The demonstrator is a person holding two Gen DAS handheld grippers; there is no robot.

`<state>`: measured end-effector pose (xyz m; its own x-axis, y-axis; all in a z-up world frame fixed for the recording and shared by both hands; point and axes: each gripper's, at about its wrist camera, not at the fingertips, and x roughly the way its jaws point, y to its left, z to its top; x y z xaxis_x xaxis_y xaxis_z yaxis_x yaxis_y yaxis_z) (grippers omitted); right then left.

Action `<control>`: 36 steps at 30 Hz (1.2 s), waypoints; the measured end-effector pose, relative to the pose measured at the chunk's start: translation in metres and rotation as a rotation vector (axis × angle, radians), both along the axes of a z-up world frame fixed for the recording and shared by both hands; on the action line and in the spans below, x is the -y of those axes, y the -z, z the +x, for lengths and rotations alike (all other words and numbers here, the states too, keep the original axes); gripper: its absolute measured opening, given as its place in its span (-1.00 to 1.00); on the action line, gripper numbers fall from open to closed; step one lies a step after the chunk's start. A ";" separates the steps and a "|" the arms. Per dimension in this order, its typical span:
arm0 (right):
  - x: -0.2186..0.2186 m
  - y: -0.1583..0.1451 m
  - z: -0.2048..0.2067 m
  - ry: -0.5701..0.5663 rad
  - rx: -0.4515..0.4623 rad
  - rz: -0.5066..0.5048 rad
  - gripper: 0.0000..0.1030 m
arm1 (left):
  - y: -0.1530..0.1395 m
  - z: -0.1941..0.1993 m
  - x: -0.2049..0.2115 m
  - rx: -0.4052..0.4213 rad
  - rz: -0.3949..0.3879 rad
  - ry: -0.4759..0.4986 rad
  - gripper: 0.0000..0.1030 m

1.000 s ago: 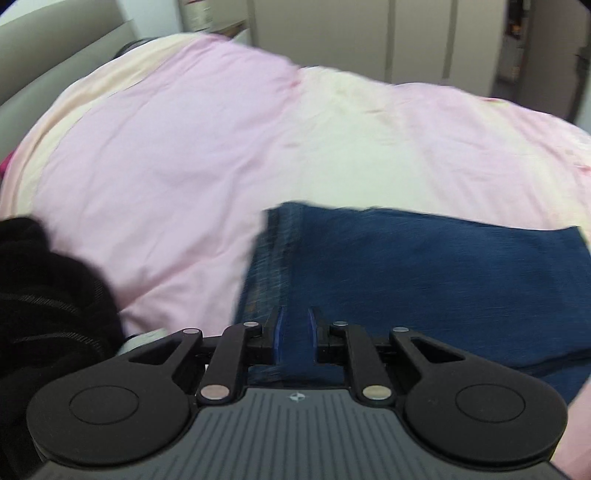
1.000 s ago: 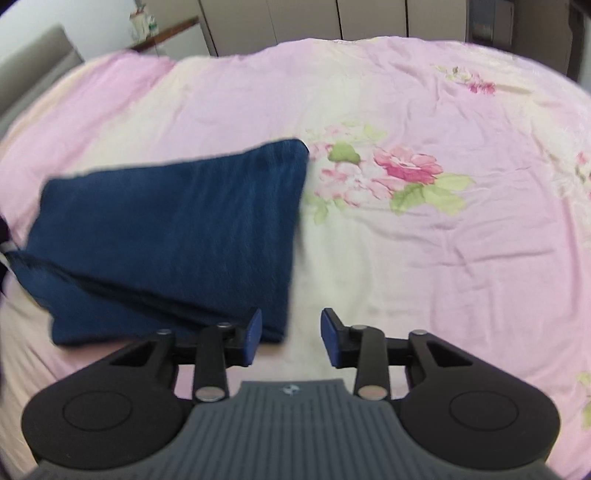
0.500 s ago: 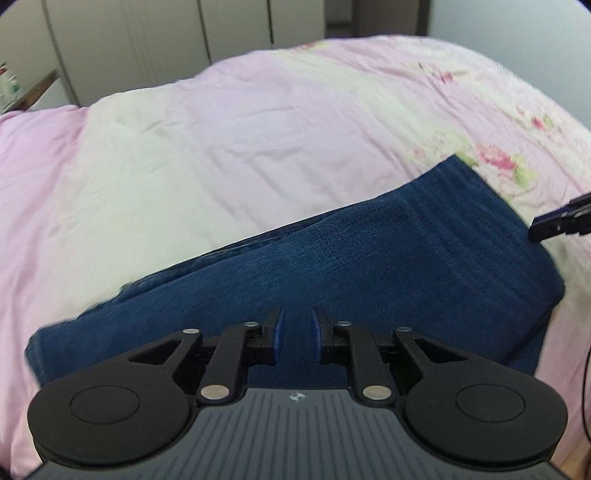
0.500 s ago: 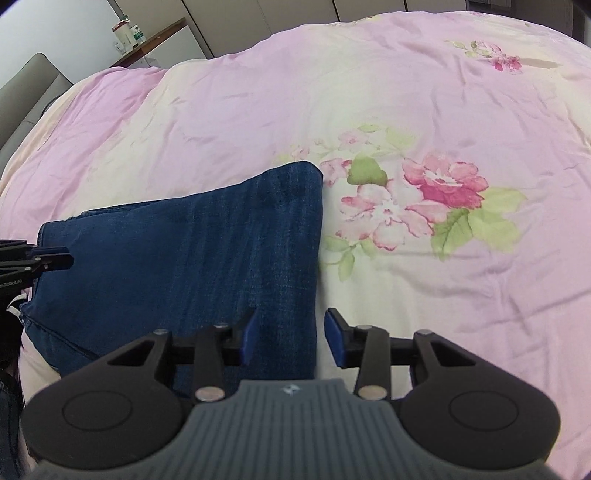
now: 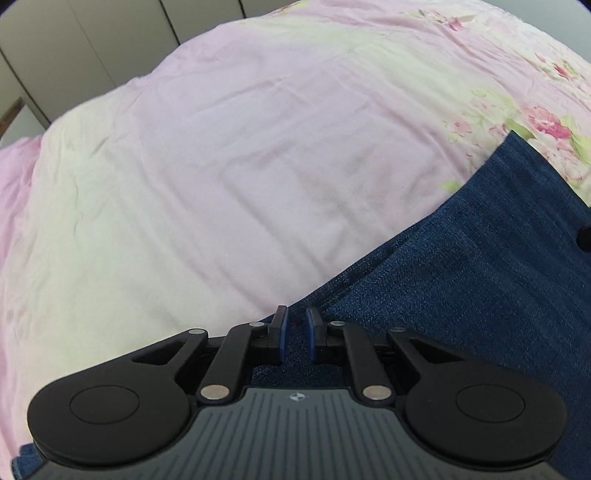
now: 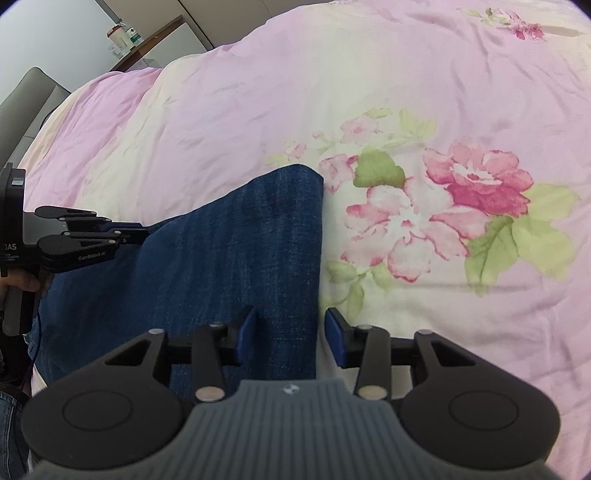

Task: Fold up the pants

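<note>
The folded dark blue jeans (image 6: 236,251) lie on the pink floral bedspread (image 6: 369,92). In the left wrist view the jeans (image 5: 461,295) fill the lower right. My left gripper (image 5: 294,325) has its jaws nearly closed with a narrow gap, over the jeans' left edge; denim shows between the pads but a grip is not clear. It also shows in the right wrist view (image 6: 142,233) at the jeans' left end. My right gripper (image 6: 290,328) is open, straddling the jeans' right edge, holding nothing.
The bedspread (image 5: 221,166) stretches wide around the jeans. Wardrobe doors (image 5: 92,55) stand beyond the bed. A bedside shelf with bottles (image 6: 125,35) and a grey headboard (image 6: 26,103) are at the far left.
The left gripper has swung over the jeans toward their left edge, away from the black garment seen earlier. The right gripper has moved in so its jaws straddle the jeans' right edge.
</note>
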<state>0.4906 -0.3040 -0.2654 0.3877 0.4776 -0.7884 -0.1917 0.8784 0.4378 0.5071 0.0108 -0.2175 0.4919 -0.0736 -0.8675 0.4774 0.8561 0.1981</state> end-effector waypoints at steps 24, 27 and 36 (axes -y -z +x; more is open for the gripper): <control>0.013 0.005 -0.036 0.065 -0.077 0.090 -0.25 | -0.030 -0.139 0.021 -0.163 0.108 0.378 -0.83; 0.024 0.013 -0.036 0.076 -0.113 0.160 -0.25 | -0.031 -0.160 0.023 -0.179 0.145 0.429 -0.82; 0.046 0.037 -0.029 0.105 -0.214 0.336 -0.46 | 0.012 -0.161 0.039 -0.244 0.235 0.453 -0.94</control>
